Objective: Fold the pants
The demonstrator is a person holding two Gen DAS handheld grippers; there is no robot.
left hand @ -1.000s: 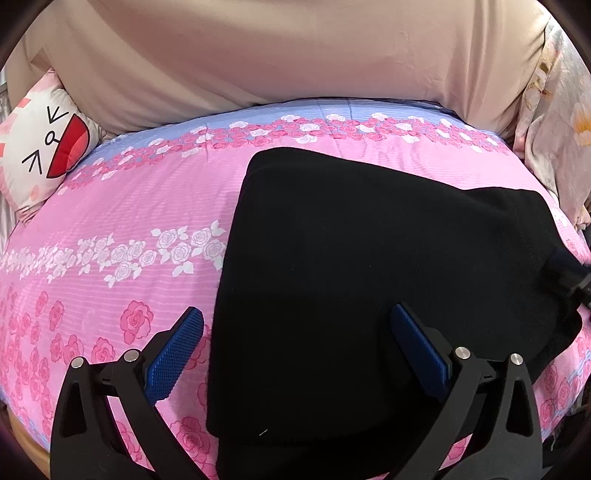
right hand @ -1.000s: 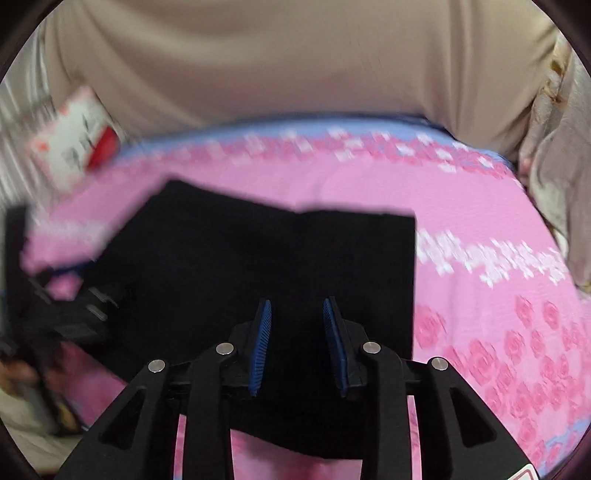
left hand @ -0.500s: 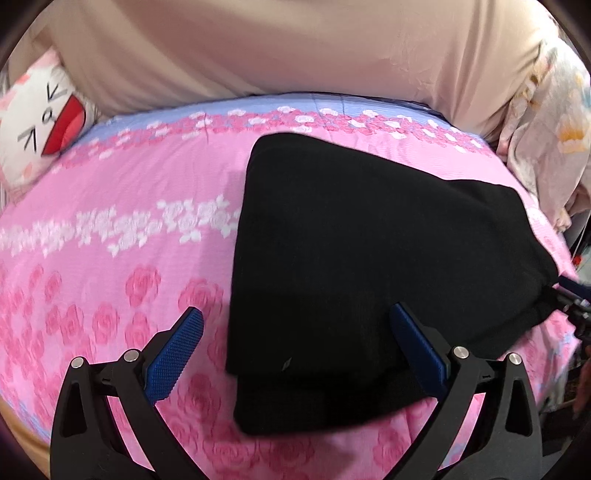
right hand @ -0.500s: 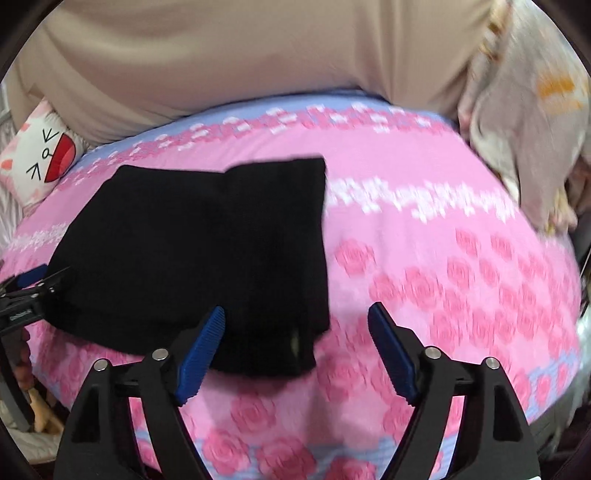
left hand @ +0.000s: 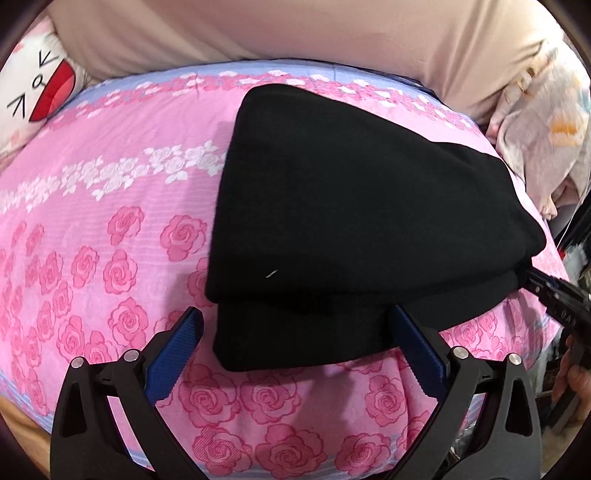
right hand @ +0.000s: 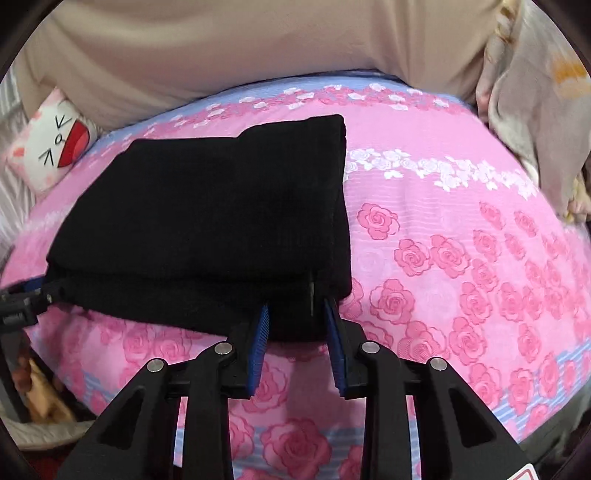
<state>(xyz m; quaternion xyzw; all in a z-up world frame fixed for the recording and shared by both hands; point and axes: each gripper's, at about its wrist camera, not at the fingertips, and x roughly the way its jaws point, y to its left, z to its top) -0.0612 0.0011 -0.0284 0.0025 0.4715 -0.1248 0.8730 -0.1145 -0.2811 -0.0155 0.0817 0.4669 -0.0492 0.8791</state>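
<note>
The black pants (left hand: 354, 221) lie folded into a thick stack on the pink rose bedsheet (left hand: 110, 229). My left gripper (left hand: 295, 332) is open, its blue pads on either side of the stack's near left edge. In the right wrist view the pants (right hand: 207, 221) lie left of centre. My right gripper (right hand: 297, 314) has its jaws narrowed around the near right corner of the stack, gripping the fabric. The right gripper also shows at the right edge of the left wrist view (left hand: 554, 295).
A white cat-face cushion (left hand: 33, 92) sits at the far left. A beige headboard cover (left hand: 295, 29) runs along the back. A pale floral quilt (left hand: 543, 122) is bunched at the right. The bed's front edge is just below the grippers.
My right gripper moved left onto the stack's near right corner and closed from wide open. My left gripper drew back toward the bed's front edge, staying open.
</note>
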